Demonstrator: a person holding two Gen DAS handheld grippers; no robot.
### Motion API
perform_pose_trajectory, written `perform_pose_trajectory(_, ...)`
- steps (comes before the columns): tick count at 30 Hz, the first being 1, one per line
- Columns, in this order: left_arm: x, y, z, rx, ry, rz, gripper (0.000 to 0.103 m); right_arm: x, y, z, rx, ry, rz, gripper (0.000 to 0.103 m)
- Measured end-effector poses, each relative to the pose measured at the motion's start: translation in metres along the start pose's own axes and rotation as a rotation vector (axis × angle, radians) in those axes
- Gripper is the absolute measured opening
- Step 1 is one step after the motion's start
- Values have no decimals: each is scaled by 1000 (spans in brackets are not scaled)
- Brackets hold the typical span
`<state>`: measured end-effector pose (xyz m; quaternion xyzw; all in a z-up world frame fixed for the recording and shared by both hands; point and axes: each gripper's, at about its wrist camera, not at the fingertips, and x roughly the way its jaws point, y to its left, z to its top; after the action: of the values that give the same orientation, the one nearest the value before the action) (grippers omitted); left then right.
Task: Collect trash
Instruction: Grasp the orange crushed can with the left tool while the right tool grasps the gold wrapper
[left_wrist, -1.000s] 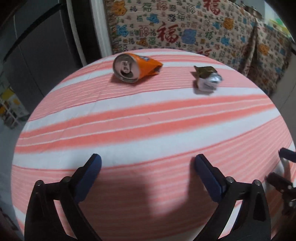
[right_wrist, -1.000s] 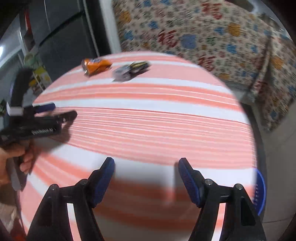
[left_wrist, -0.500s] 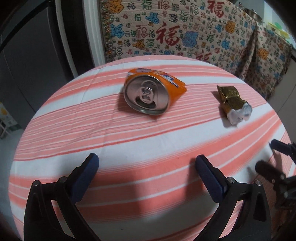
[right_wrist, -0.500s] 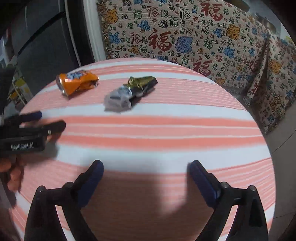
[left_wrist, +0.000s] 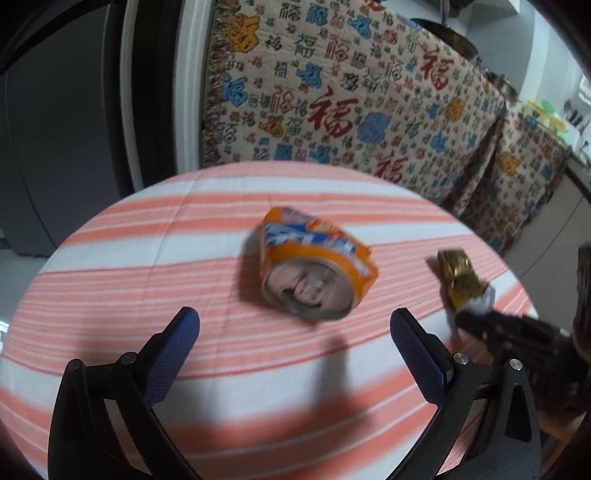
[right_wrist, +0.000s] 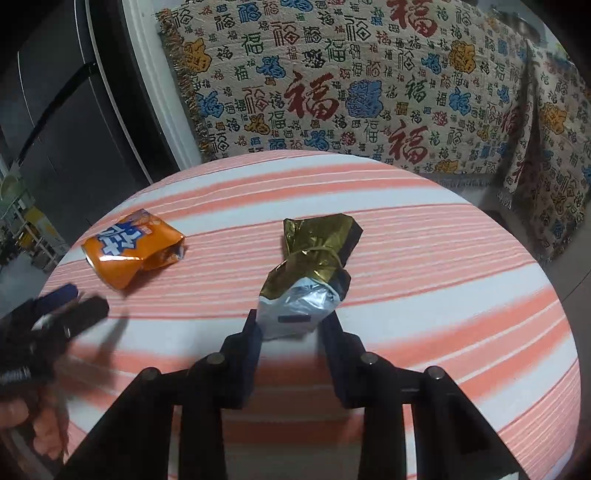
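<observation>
Crinkled gold and silver foil wrapper, light and soft, is best taken at its silver end. It lies on the striped pink and white desk, near the crushed orange aluminium can. The right tongs have just been closing and are pressed on that end. The left tongs are held wide apart, empty, before the can.
</observation>
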<state>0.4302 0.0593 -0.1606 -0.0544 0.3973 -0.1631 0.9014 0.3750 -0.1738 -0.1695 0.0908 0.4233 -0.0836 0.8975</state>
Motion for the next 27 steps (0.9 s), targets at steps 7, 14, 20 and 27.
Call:
perform_pose_trajectory(7,10,-24,9,129,-27,30,102,-23,-10,-28,-64,-8,-22,33)
perform_pose_trajectory(14,-1,-18,2,111,-58,11,62,-40,-14,-43,-101,-31,-34,33)
perform_pose_trajectory(20,-22,-18,-12,51,-72,3,60,-57,-20,-49,-141,-46,-35,33)
perform_pose_trajectory(27,-53,-45,-40,46,-53,3,59,-84,-47,-61,-143,-53,0,33)
